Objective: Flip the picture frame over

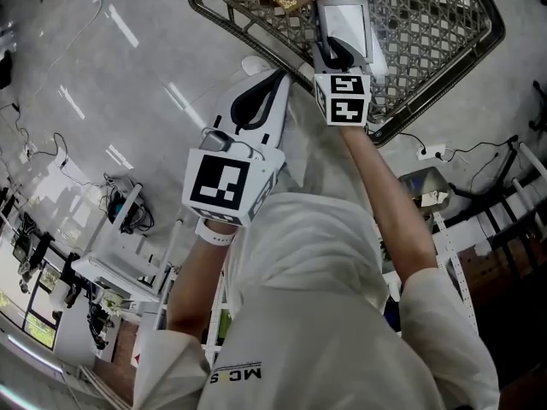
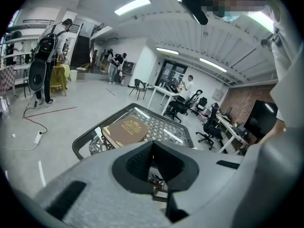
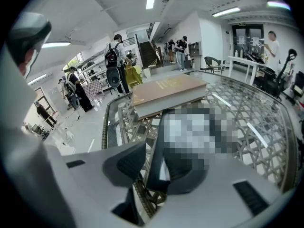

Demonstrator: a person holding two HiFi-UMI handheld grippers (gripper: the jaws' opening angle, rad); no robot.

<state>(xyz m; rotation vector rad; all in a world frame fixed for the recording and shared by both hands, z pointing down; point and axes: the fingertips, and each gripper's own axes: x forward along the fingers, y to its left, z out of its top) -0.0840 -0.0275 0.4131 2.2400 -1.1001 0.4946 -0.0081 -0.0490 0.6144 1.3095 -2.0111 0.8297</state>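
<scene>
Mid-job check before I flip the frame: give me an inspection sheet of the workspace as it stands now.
Surface: glass-topped lattice table, dark rim.
Job's things: picture frame on the table, its near edge between the jaws of the right gripper.
Clutter: brown book on the table beyond the frame.
Grippers: right gripper open, pads not pressing the frame; left gripper shut, empty.
Cables: cable and power strip on the floor.
Surroundings: people, desks, office chairs.

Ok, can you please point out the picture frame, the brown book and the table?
picture frame [image 1: 345, 20]: head view, middle of its pale face.
brown book [image 2: 126, 128]: left gripper view, centre of its cover.
table [image 2: 98, 125]: left gripper view, its dark left rim.
</scene>
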